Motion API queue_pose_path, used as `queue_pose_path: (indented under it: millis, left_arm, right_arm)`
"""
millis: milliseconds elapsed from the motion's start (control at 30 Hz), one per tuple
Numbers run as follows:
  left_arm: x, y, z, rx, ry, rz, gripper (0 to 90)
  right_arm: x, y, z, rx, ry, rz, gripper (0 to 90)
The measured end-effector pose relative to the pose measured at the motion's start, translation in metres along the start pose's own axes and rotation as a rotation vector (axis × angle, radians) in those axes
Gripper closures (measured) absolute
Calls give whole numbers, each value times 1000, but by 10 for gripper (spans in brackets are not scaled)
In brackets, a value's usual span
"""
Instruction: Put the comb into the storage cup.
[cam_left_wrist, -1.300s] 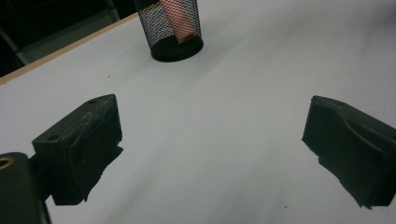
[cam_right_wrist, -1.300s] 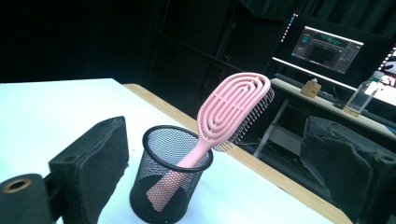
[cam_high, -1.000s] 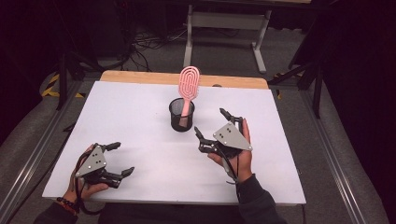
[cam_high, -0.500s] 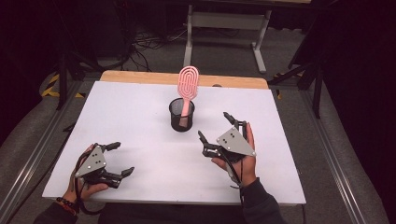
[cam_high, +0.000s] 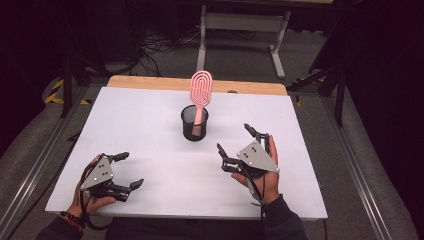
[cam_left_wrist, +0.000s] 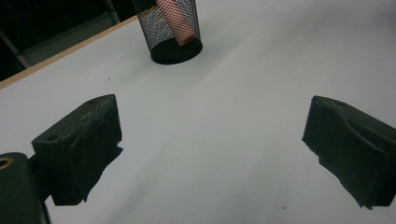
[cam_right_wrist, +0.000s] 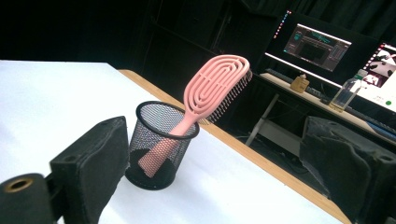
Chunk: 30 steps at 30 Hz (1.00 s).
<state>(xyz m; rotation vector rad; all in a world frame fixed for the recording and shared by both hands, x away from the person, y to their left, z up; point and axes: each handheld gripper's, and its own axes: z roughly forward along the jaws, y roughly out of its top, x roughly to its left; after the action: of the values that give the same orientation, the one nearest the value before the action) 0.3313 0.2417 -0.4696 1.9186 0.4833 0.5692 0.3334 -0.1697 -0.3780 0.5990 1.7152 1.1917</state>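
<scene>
The pink hairbrush (cam_high: 201, 95) is stood in the mesh cup (cam_high: 194, 123). Both the left gripper (cam_high: 126, 170) and right gripper (cam_high: 236, 141) are held apart, empty; the handle should be approached squarely.

A lab or studio: black curtains (cam_high: 385, 60), lit monitors (cam_right_wrist: 322, 44) on a bench, cables (cam_high: 165, 42) across grey carpet.
</scene>
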Motion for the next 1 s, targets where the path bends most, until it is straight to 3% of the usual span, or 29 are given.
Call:
queue_pose_path:
  millis: [1000]
  left_arm:
    - [-1, 0, 3, 16, -9, 6, 52]
  right_arm:
    - [-4, -37, -35, 69, 1, -25, 81]
